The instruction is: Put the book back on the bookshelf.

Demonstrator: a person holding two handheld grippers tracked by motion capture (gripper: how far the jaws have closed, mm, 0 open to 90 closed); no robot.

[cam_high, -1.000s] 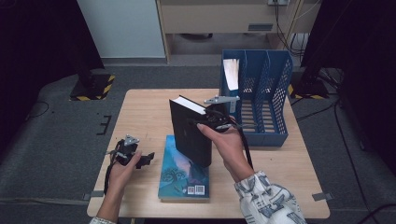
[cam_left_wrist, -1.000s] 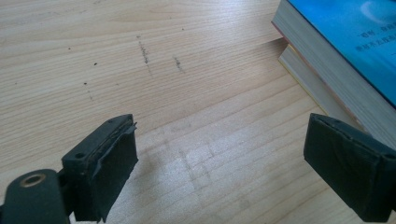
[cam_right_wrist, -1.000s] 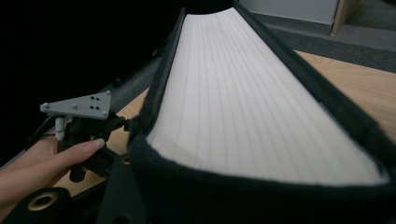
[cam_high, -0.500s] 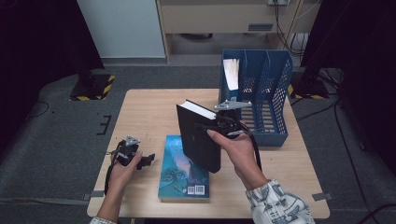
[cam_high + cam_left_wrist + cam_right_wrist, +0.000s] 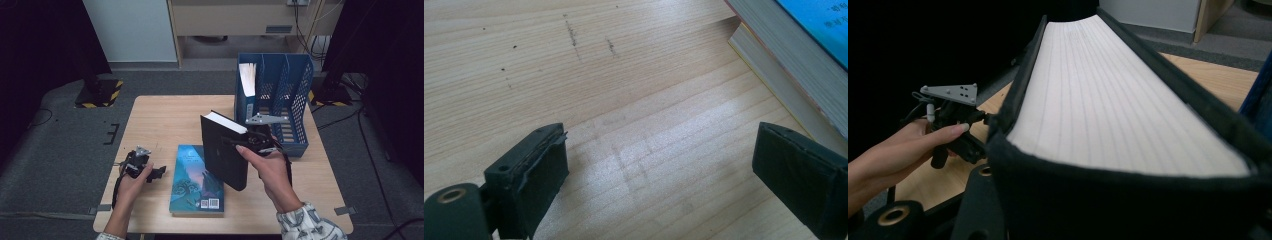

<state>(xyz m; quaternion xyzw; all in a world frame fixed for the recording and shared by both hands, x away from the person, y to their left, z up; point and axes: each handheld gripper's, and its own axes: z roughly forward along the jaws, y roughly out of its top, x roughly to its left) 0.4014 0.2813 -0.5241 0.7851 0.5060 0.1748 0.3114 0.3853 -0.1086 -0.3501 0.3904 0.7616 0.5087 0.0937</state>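
The step in hand looks like carrying a book to the file rack: the right hand-held gripper [image 5: 256, 139] has its jaws clamped on a black hardcover book [image 5: 224, 152], held upright and slightly tilted just right of the middle of the high view, lifted clear of the tabletop [image 5: 165, 115]. In the right gripper view the book's white page block [image 5: 1108, 100] runs away from the camera between the black covers, with the jaws pressed against the covers at the bottom of the frame — a firm hold across the book's thickness, as far as I can judge. The blue file rack [image 5: 280, 95] stands at the upper right of the tabletop, just beyond the book and the gripper; its leftmost slot already holds some white papers [image 5: 247, 79], and the slots beside it look free. The next move, I would say, calls for swinging the book up and right over the rack's front wall, lining its spine with one of the open slots, and lowering it in before letting go — the tilt will need straightening so the covers do not catch on the dividers. The left hand-held gripper [image 5: 142, 167] rests low at the lower left of the high view, well apart from the carried book; the left gripper view shows its jaws spread wide with nothing between them but bare wood. A second book with a teal cover [image 5: 197, 177] lies flat near the front edge, between the two hands, its corner [image 5: 794, 60] showing at the upper right of the left gripper view.
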